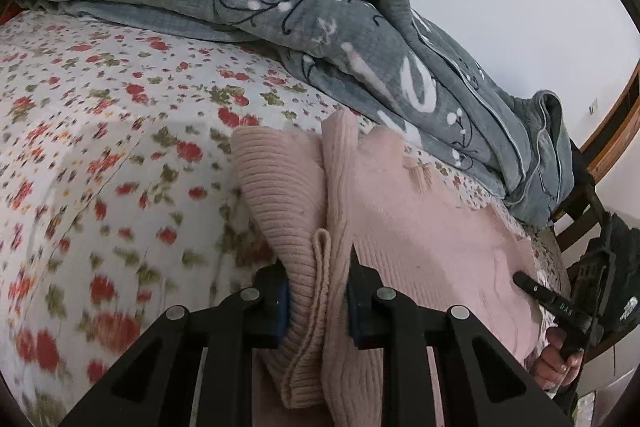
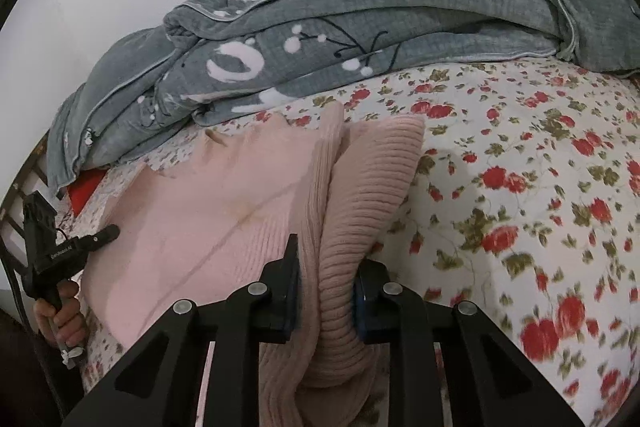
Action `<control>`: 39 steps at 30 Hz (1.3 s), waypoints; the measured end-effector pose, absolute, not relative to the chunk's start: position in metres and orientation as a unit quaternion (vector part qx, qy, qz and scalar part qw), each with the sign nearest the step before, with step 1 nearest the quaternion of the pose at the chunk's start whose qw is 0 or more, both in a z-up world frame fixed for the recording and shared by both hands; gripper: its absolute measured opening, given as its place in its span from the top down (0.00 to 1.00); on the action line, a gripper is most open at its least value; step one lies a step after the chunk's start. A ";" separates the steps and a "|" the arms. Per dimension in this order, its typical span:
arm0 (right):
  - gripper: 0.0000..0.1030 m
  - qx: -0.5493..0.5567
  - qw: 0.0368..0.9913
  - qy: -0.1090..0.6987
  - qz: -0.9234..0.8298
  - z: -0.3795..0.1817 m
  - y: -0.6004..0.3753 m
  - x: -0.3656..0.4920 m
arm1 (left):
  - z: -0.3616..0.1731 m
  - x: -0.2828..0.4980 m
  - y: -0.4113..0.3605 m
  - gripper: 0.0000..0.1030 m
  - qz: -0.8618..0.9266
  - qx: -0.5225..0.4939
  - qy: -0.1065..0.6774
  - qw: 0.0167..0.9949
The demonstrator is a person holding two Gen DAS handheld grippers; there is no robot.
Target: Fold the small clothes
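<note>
A pink knit sweater (image 1: 420,211) lies on the floral bedsheet (image 1: 100,147). My left gripper (image 1: 318,291) is shut on a bunched ribbed edge of the sweater, with folded fabric between the pads. My right gripper (image 2: 326,291) is shut on another ribbed part of the same sweater (image 2: 200,219). Each gripper shows in the other's view: the right one (image 1: 524,281) at the sweater's far edge, the left one (image 2: 108,233) likewise.
A crumpled grey blanket (image 1: 320,7) (image 2: 360,27) with white and black motifs lies along the back of the bed against a white wall. A wooden bed frame (image 1: 612,131) shows at the edge. The floral sheet (image 2: 540,187) extends beside the sweater.
</note>
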State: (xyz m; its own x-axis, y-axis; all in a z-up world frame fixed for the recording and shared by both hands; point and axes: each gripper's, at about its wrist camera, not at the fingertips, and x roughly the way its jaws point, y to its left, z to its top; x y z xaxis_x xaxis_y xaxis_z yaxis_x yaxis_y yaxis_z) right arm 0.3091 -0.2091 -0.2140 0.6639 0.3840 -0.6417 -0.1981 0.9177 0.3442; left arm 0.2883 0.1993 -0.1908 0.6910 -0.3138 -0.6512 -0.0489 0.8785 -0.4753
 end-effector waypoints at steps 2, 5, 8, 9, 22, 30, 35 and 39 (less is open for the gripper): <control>0.79 0.135 0.902 0.378 0.162 -0.214 -0.212 0.303 | -0.189 0.275 0.197 0.79 -0.075 -0.225 0.383 0.893; 0.79 0.145 0.902 0.371 0.167 -0.213 -0.214 0.288 | -0.188 0.250 0.195 0.79 -0.077 -0.224 0.378 0.895; 0.79 0.136 0.906 0.362 0.169 -0.210 -0.213 0.264 | -0.186 0.229 0.193 0.79 -0.076 -0.219 0.375 0.898; 0.79 0.133 0.908 0.359 0.171 -0.209 -0.214 0.251 | -0.185 0.224 0.191 0.79 -0.075 -0.216 0.374 0.899; 0.77 0.161 0.907 0.346 0.177 -0.215 -0.229 0.159 | -0.183 0.144 0.181 0.76 -0.068 -0.231 0.363 0.900; 0.61 0.132 0.933 0.301 0.144 -0.197 -0.233 0.154 | -0.178 0.147 0.173 0.49 -0.034 -0.186 0.358 0.914; 0.56 0.085 0.952 0.265 0.128 -0.173 -0.221 0.155 | -0.167 0.154 0.171 0.44 -0.014 -0.156 0.346 0.925; 0.56 0.059 0.949 0.278 0.135 -0.158 -0.200 0.177 | -0.148 0.153 0.174 0.42 -0.007 -0.130 0.306 0.943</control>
State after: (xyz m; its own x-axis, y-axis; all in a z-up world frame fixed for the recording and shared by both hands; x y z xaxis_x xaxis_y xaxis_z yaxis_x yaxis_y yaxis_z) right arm 0.1771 -0.2004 -0.1578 0.8093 0.2893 -0.5112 -0.2235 0.9565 0.1876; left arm 0.1533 0.1738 -0.1476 0.8124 -0.0925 -0.5758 -0.0662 0.9663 -0.2488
